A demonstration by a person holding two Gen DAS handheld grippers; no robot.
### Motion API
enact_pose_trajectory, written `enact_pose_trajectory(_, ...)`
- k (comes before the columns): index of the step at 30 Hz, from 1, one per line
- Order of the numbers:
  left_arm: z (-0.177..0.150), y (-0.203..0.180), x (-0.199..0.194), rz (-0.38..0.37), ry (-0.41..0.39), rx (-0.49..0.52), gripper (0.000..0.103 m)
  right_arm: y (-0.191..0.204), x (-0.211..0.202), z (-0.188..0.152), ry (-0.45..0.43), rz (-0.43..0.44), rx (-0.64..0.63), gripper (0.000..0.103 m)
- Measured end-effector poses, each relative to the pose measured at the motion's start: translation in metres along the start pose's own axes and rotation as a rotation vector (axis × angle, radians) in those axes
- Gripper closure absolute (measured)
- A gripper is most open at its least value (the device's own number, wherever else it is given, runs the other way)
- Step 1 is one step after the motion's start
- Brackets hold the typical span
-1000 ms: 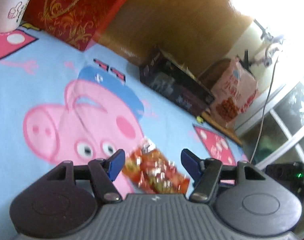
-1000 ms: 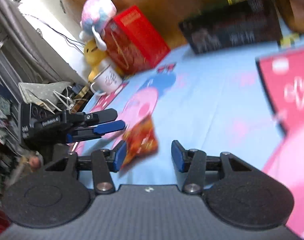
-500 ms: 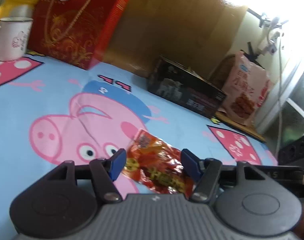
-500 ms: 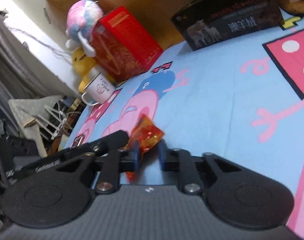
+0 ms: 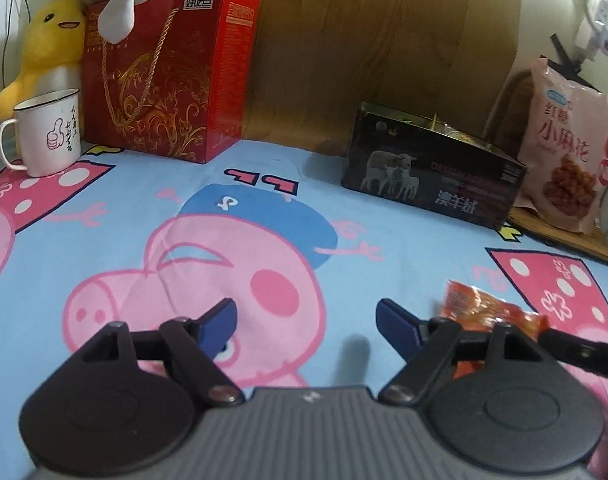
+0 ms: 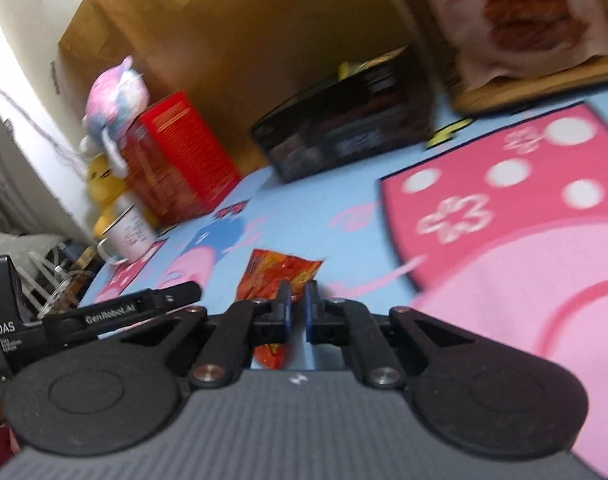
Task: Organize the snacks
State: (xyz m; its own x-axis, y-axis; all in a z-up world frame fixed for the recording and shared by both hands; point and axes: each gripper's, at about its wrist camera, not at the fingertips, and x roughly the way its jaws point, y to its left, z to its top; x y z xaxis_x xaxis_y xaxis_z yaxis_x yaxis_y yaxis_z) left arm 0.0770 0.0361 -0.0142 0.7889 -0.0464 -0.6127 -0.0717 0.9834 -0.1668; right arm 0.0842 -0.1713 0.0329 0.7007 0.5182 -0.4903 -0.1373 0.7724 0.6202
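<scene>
- Orange, crinkly snack packet (image 6: 282, 274) lying near the blanket's (image 5: 403, 240) front edge, being pinched at its near end by the right gripper (image 6: 298, 307), jaws drawn narrow onto it.
- Just left of the packet, left gripper (image 5: 305, 314) hovering over the pink pig print, jaws opening wide with nothing between them.
- Farther back, along the blanket's far edge: white mug (image 5: 48, 134) at the left corner, red gift box (image 5: 164, 76) beside it, black box (image 5: 431, 166) toward the right, pink snack bag (image 5: 567, 156) at the far right corner.
</scene>
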Motion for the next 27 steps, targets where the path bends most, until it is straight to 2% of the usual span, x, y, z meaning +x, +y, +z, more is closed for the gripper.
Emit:
enact_pose_trajectory(3, 0.001, -0.008, 0.005, 0.033, 0.003, 0.035, 0.022, -0.014, -0.001, 0.001, -0.012, 0.004, 0.061, 0.093)
enact_pose_trajectory(6, 0.001, -0.009, 0.007, 0.048, 0.007, 0.047, 0.021, -0.013, 0.002, 0.001, -0.017, 0.004, 0.068, 0.09)
enact_pose_trajectory(10, 0.002, -0.015, 0.01, 0.077, 0.016, 0.083, 0.021, -0.008, 0.002, 0.0, -0.019, 0.023, 0.039, 0.074)
enact_pose_trajectory(15, 0.002, -0.016, 0.011, 0.082, 0.021, 0.096, 0.02, -0.011, -0.002, 0.0, -0.026, 0.048, 0.044, 0.068)
enact_pose_trajectory(20, 0.001, -0.016, 0.011, 0.085, 0.022, 0.102, 0.02, -0.017, -0.002, 0.001, -0.026, 0.057, 0.108, 0.052)
enact_pose_trajectory(27, 0.001, -0.016, 0.011, 0.083, 0.023, 0.102, 0.018, -0.012, -0.003, -0.001, -0.029, 0.038, 0.093, 0.051)
